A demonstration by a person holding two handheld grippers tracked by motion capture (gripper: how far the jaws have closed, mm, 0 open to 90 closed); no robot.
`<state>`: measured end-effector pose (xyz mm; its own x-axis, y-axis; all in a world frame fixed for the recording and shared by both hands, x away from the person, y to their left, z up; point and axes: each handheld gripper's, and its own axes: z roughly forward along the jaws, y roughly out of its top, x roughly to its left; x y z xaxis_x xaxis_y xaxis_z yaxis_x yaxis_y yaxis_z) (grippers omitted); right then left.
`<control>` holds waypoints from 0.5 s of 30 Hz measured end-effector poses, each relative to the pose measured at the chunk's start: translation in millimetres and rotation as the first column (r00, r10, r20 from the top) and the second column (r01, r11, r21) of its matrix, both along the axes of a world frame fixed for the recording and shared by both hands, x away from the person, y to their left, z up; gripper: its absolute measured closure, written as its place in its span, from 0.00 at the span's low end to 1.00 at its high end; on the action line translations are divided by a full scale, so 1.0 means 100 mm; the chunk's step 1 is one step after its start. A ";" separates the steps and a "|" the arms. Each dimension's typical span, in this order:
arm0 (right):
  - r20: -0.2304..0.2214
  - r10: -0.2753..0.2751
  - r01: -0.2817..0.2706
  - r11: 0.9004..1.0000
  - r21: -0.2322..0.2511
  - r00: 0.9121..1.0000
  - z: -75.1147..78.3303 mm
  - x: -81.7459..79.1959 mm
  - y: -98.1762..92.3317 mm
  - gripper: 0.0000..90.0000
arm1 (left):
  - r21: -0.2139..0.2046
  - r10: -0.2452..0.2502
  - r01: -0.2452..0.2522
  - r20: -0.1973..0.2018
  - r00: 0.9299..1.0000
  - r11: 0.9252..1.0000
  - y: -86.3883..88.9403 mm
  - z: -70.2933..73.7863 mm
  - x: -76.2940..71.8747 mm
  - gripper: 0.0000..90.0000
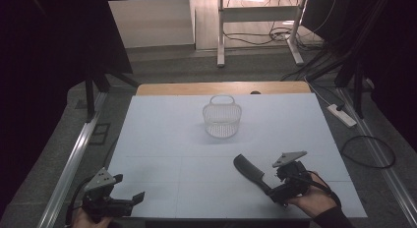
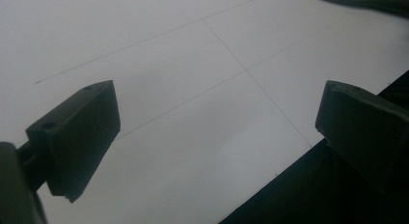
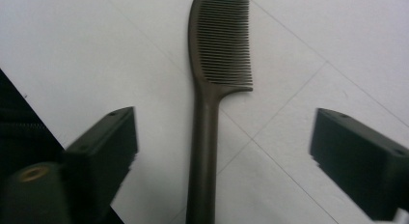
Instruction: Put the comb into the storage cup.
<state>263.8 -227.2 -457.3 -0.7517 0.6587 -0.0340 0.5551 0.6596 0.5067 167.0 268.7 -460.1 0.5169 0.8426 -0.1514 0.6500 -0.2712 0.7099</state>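
Right claw (image 3: 222, 151) spread wide, straddling comb (image 3: 212, 89) handle, pads clear of it. Comb flat on table (image 1: 162, 139), near right, teeth toward basket (image 1: 222, 117). Centre handle between pads, drop low, then pinch square. Left claw (image 2: 212, 137) spread, empty, idle at near left.

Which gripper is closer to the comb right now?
Right. The right gripper has its open jaws either side of the comb handle, not pressing it. The left gripper sits open at the table's near left corner, well away.
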 end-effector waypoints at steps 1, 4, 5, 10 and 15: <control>0.000 0.000 0.000 1.000 0.000 1.000 0.00 0.00 0.00 0.07 | 0.000 0.000 0.000 -0.001 1.000 1.000 0.00 0.00 0.00 0.03; 0.008 -0.006 0.006 1.000 -0.029 1.000 -0.04 -0.01 0.03 0.00 | 0.001 0.000 0.000 -0.001 1.000 1.000 0.00 0.00 0.00 0.03; 0.008 -0.006 0.006 1.000 -0.029 1.000 -0.04 -0.01 0.03 0.00 | 0.001 0.000 0.000 -0.001 1.000 1.000 0.00 0.00 0.00 0.03; 0.013 -0.018 0.018 1.000 -0.019 1.000 -0.05 0.00 0.03 0.00 | 0.000 0.000 0.000 -0.001 1.000 1.000 0.00 0.00 0.00 0.03; 0.008 -0.021 0.021 0.999 -0.036 1.000 -0.11 0.01 0.05 0.00 | 0.002 -0.001 0.001 0.000 1.000 1.000 0.00 0.00 0.00 0.03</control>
<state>265.3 -222.0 -468.6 -0.7375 0.6723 -0.0634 0.5653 0.6660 0.4868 167.0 268.6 -460.1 0.5176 0.8424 -0.1498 0.6501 -0.2734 0.7089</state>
